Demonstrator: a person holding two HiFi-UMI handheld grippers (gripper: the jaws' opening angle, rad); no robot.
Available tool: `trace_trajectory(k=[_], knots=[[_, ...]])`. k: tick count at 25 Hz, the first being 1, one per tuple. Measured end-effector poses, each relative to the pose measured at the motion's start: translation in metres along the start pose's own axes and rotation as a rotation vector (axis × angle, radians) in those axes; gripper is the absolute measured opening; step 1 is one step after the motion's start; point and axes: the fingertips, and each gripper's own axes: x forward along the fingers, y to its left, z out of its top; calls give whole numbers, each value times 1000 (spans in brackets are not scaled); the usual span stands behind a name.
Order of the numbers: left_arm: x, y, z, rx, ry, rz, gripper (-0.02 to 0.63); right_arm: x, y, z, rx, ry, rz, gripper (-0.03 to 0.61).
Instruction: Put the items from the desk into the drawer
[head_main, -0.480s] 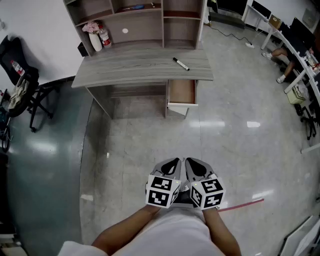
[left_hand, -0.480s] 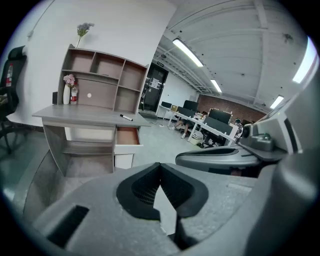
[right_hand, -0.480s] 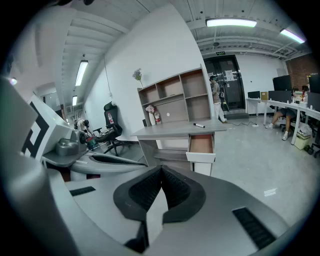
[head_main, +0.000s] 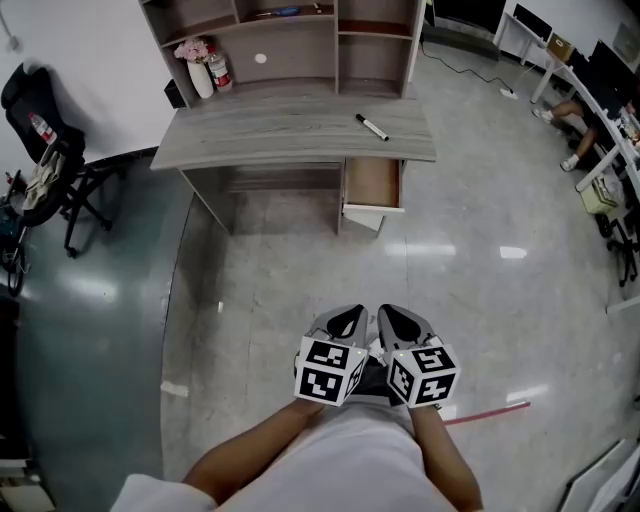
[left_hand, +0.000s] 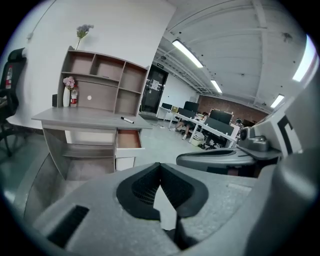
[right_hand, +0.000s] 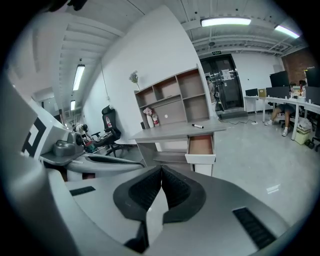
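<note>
left gripper (head_main: 346, 320) and right gripper (head_main: 401, 321): pressed together, empty (side by side). marker (head_main: 372, 127) lies near the right edge of the surface (head_main: 270, 135); drawer (head_main: 373, 183) open.

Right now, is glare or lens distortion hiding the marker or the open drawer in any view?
Head view: marker and drawer sharp; glare patches sit on the floor only. Left gripper view: heavy fisheye bending, dark corners, marker small but visible. Right gripper view: same bending, marker and drawer readable.
</note>
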Motion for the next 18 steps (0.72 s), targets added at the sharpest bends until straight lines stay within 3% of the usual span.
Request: trace_trajectory(k=[10,18], knots=[[37,6,17,15,15,20,2,26,-32,8,36,11,38,2],[81,26,39,-32,40,69,2,65,-55,36,-27,41,100,2]])
